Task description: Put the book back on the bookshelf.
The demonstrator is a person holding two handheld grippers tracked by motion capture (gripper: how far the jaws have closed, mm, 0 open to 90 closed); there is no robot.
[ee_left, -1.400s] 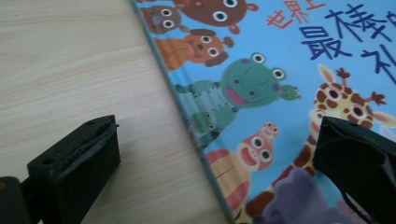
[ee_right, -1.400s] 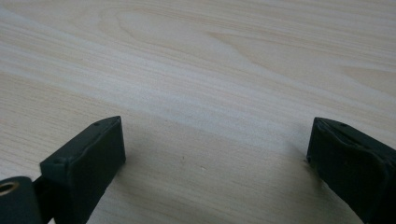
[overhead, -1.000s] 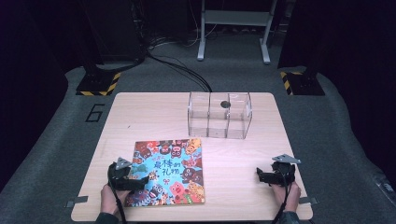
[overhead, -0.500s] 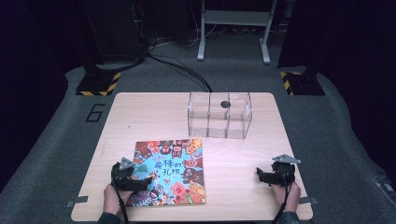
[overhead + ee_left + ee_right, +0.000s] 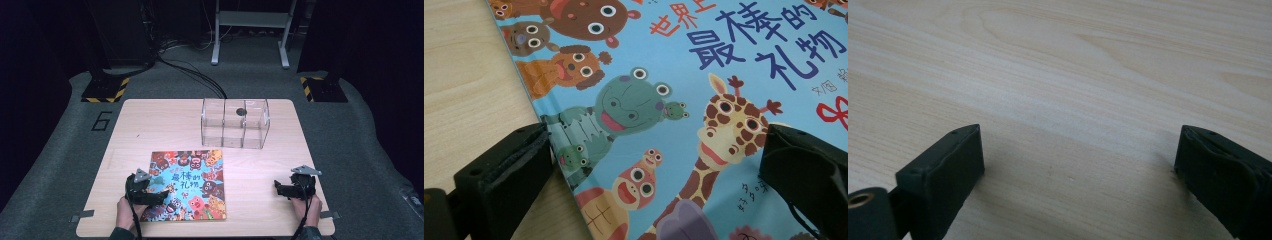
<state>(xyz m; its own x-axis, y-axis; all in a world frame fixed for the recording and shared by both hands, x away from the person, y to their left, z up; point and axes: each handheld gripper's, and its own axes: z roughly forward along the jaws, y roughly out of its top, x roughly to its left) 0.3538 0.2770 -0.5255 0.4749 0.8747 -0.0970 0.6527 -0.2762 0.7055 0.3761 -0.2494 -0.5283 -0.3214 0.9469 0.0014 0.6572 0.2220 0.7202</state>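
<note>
left gripper [image 5: 159,196] low over the near-left part of the picture book [image 5: 187,185], jaws spread wide, one past the book's left edge over bare wood, the other over the cover; nothing pinched. right gripper [image 5: 278,189] resting at the near-right of the table [image 5: 150,120], jaws likewise apart over bare wood. judged early: book not yet gripped or lifted, all handling left. book lies flat and closed, near-left of centre; blue cover, cartoon animals, chinese title. clear divided box [image 5: 235,122] stands farther back, well apart.
</note>
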